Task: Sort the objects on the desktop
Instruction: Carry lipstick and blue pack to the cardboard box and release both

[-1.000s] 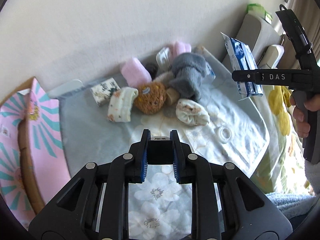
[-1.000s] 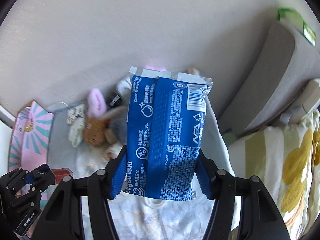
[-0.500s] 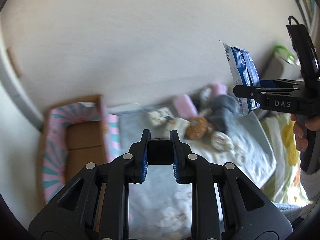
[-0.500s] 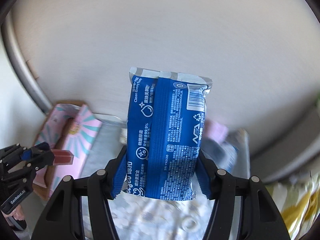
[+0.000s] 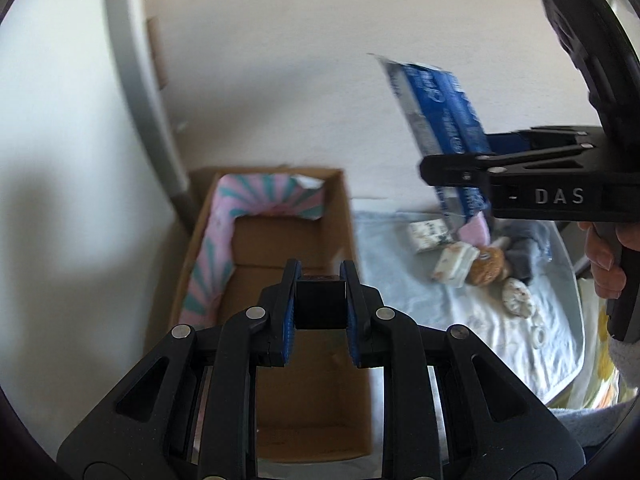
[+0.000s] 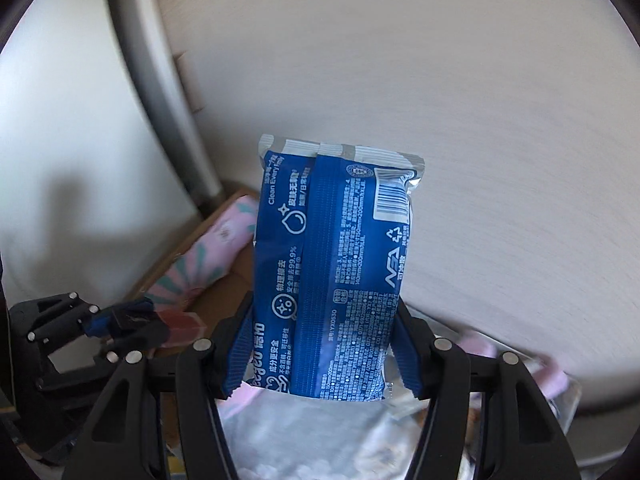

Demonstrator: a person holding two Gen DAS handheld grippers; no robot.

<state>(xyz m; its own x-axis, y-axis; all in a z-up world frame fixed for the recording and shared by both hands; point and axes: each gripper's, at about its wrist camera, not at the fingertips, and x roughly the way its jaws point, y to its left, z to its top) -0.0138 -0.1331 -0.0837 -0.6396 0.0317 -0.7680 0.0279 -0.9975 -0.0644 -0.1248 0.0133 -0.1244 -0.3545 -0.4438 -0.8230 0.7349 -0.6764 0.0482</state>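
My left gripper is shut on a small box, seen as a black end between the blue pads. In the right wrist view the same small red box sticks out of that gripper. It hangs over an open cardboard box with pink and teal lining. My right gripper is shut on a blue wet-wipes pack, held upright in the air. The left wrist view shows that pack above the mat, right of the cardboard box.
A pale blue floral mat lies right of the box. On it are a brown plush toy, folded patterned cloths, a pink item and small rings. A wall stands behind. A person's hand grips the right handle.
Both grippers have swung left, away from the pile on the mat. The cardboard box now lies under the left gripper, and the mat has slid to the right. Both grips are unchanged.
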